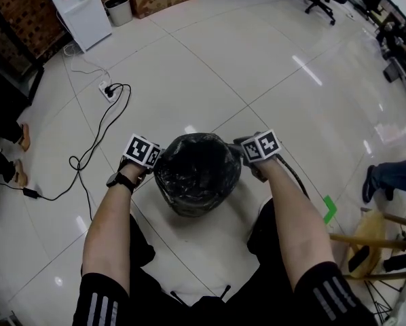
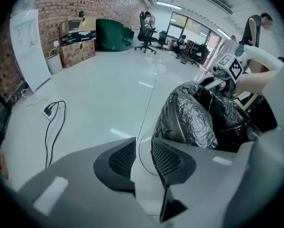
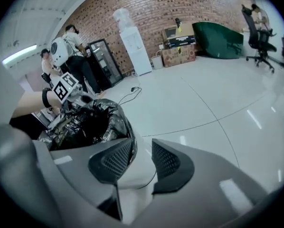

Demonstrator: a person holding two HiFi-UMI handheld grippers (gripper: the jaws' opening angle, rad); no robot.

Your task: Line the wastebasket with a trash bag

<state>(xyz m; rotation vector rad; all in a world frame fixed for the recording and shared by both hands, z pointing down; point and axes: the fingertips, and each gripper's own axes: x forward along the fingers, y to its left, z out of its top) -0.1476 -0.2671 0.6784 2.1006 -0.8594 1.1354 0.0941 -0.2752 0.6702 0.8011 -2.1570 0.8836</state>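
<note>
Standing on the tiled floor [image 1: 257, 80] just ahead of the person's knees, the wastebasket [image 1: 189, 208] carries a black bag [image 1: 168, 172] folded out over its rim. The left gripper [image 2: 143, 148] sits beside the rim's left edge and the right gripper [image 3: 142, 153] beside its right edge. Both claws are released, jaws parted with only floor showing in the gaps. The crinkled bag lies just beside each gripper's inner jaw. A cable [image 1: 101, 128] trails well to the left.
</note>
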